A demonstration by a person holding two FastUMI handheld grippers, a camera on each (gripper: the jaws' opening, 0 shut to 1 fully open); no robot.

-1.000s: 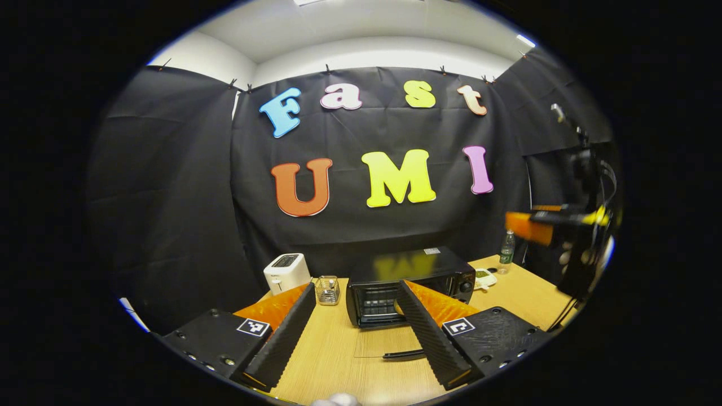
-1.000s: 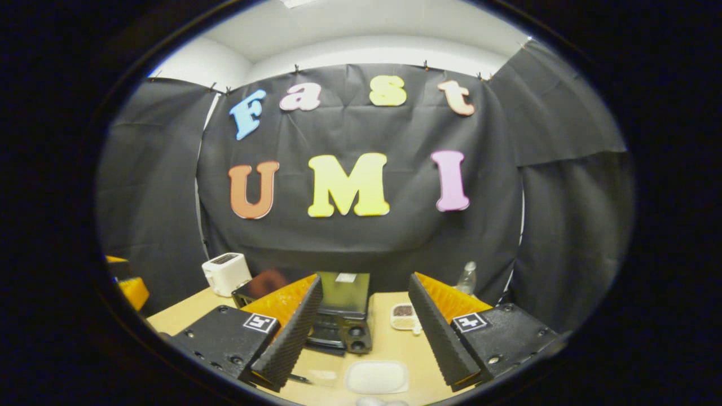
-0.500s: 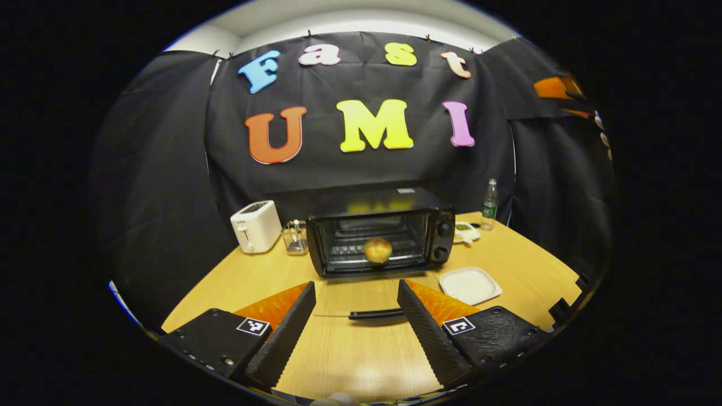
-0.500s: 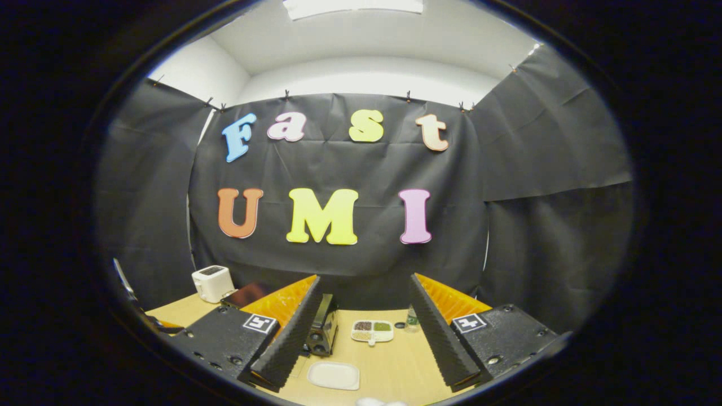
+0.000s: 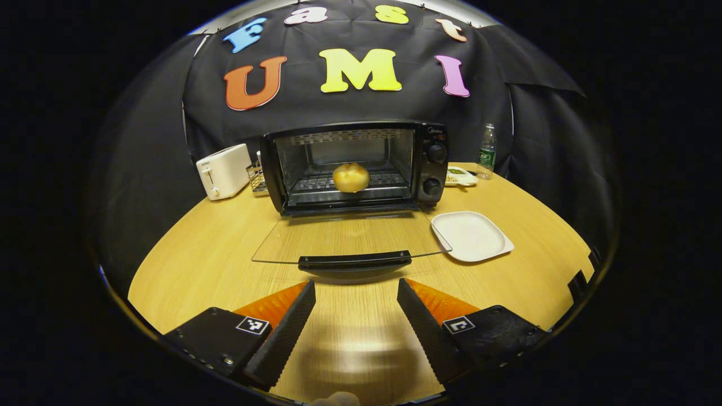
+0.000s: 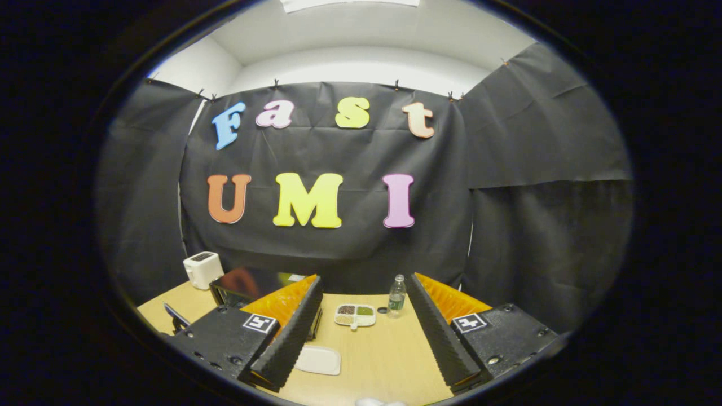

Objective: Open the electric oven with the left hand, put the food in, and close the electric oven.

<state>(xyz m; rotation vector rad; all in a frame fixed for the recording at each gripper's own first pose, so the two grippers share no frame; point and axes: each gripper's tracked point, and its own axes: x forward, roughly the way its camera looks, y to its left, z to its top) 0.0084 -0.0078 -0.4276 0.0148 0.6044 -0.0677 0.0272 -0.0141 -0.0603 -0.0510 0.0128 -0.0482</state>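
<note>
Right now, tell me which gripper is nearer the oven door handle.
Left. The left gripper sits just in front of the door handle, jaws open and lined up with it. The right gripper is off to the oven's right side, facing past it.

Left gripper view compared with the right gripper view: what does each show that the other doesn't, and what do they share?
Left gripper view: the bun on the rack inside the oven, the glass door lying open, its handle. Right gripper view: the white ceiling above the cloth. Shared: toaster, bottle, white plate, sectioned dish, wooden table.
</note>
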